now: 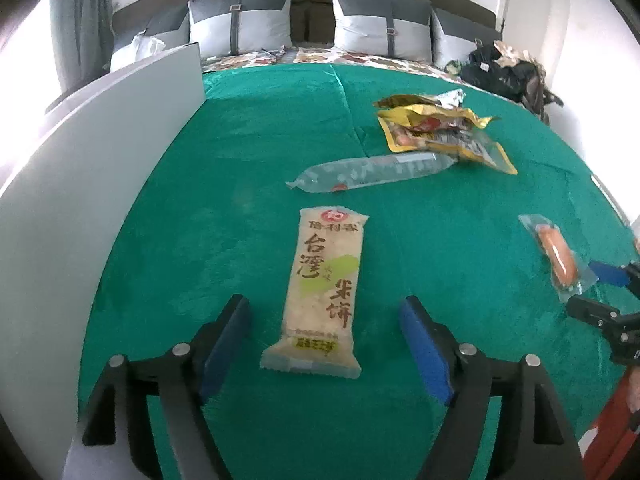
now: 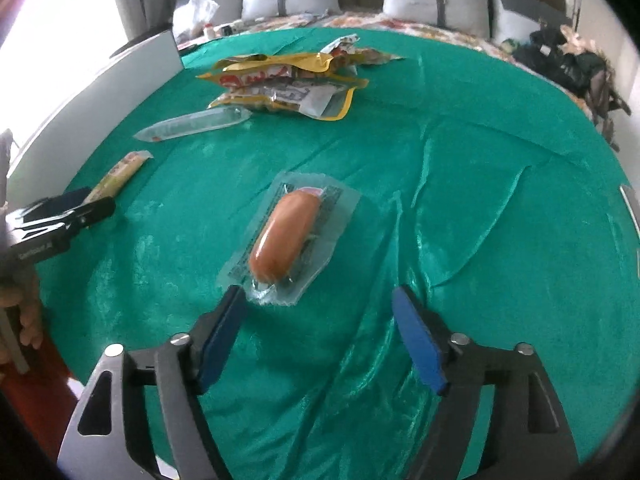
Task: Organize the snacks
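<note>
Left wrist view, read from left to right: a tall white board (image 1: 100, 152) is seen standing along the left edge of a green cloth (image 1: 260, 120) spread over a bed. The left gripper (image 1: 326, 344) is held over the cloth with its blue pads well apart and nothing clamped. A cream rice cracker packet (image 1: 320, 292) is laid flat between the pads without being touched by either; its long axis is set nearly straight away from the camera, its near sealed end towards the gripper. Beyond it, a clear tube-shaped packet (image 1: 368, 172) is laid crosswise, its right end raised slightly towards a heap of yellow snack bags (image 1: 436, 128). Further right, a wrapped sausage (image 1: 558, 256) is seen lying on a slant, just beside the right gripper (image 1: 592, 292) at the frame's edge.

Right wrist view, again from left to right: the left gripper (image 2: 76, 208) is seen at the far left, with the cracker packet (image 2: 120, 176) beside it. The sausage (image 2: 284, 236) is laid in clear wrap at the centre, its long axis tilted from near left to far right. The right gripper (image 2: 320, 332) is shown spread open and empty; the near corner of the wrap is met by, or just short of, its left pad, which cannot be told. Creased cloth is seen to the right.
</note>
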Demonstrator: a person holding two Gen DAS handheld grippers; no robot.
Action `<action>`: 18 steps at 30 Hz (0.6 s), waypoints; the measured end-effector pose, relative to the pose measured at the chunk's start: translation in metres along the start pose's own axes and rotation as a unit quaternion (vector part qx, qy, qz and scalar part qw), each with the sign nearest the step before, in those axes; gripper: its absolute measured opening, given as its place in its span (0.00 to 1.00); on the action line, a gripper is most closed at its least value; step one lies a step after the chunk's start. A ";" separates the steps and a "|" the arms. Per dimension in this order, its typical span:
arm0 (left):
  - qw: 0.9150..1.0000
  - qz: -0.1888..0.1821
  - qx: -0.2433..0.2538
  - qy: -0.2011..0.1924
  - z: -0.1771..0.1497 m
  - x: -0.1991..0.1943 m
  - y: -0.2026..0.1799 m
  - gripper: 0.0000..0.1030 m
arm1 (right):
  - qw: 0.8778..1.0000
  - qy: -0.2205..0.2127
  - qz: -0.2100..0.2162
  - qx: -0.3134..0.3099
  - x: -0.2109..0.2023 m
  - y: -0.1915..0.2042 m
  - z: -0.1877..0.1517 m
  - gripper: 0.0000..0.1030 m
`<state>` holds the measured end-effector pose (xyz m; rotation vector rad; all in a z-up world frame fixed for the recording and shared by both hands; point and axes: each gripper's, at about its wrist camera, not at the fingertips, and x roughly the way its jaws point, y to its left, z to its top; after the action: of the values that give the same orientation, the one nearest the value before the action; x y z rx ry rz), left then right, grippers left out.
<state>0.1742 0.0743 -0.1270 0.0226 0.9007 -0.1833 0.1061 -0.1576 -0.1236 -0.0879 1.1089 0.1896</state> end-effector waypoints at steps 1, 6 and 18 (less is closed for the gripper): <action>1.000 0.003 0.005 0.000 -0.001 0.000 -0.001 0.77 | 1.000 -0.004 -0.008 -0.007 0.000 0.003 -0.003 0.83; 1.000 0.007 0.013 0.002 -0.002 0.001 -0.003 0.79 | 1.000 -0.021 -0.017 -0.002 -0.001 0.005 -0.010 0.90; 1.000 0.002 0.024 0.014 0.000 0.005 -0.007 0.92 | 0.999 -0.040 -0.020 -0.001 -0.001 0.006 -0.015 0.91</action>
<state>0.1766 0.0669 -0.1307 0.0716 0.9234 -0.2017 0.0915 -0.1545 -0.1292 -0.1038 1.0266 0.1582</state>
